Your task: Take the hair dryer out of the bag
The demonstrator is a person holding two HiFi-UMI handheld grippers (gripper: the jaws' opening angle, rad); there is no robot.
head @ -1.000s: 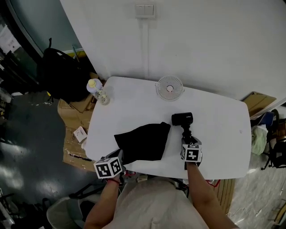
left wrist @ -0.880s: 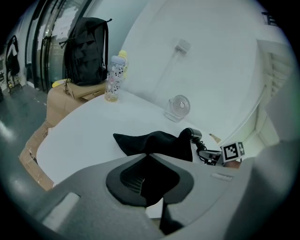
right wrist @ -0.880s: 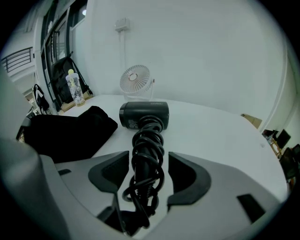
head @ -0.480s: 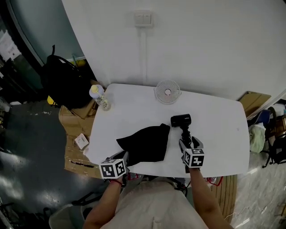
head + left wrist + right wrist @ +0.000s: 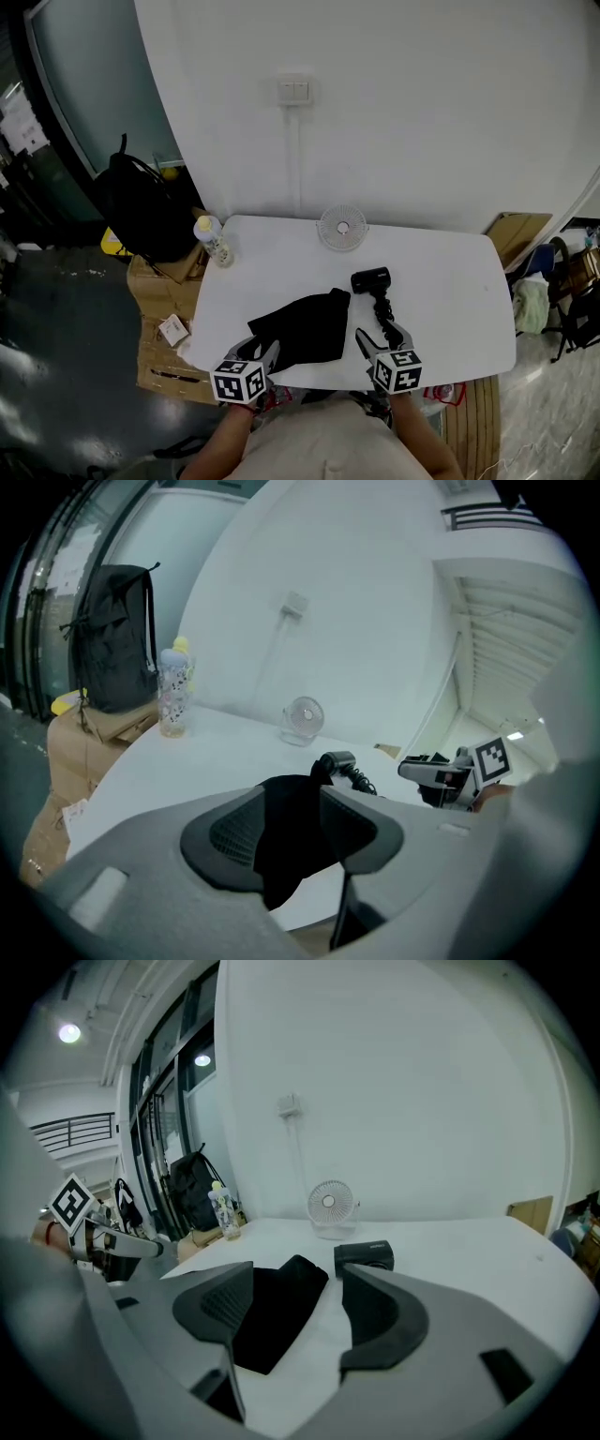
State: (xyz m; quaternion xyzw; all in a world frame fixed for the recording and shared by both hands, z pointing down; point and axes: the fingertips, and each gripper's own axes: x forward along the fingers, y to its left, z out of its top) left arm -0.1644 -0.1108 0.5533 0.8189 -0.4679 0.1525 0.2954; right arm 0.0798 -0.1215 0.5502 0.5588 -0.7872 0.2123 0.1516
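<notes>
The black hair dryer [image 5: 371, 278] lay out on the white counter [image 5: 441, 281], clear of the bag [image 5: 305, 328], its coiled cord [image 5: 382, 307] trailing back toward the person. The bag, a flat black cloth pouch, lay just to the left of the dryer, close beside it. The right gripper [image 5: 380, 336] hovered above the counter's near edge behind the cord, its jaws spread wide after just opening, with nothing between them (only the counter, the bag and the dryer showed through the gap). The left gripper [image 5: 266, 351] hung over the bag's near corner; its jaws had just been opening and stood apart, the bag's dark cloth showing in the gap without either pad pressing on it. Farther back a small white desk fan [image 5: 341, 228] stood at the counter's far edge, and a bottle [image 5: 212, 240] with a yellow cap stood at the far left corner. Beyond that corner a black backpack [image 5: 141, 206] sat above cardboard boxes [image 5: 164, 281] on the floor.
</notes>
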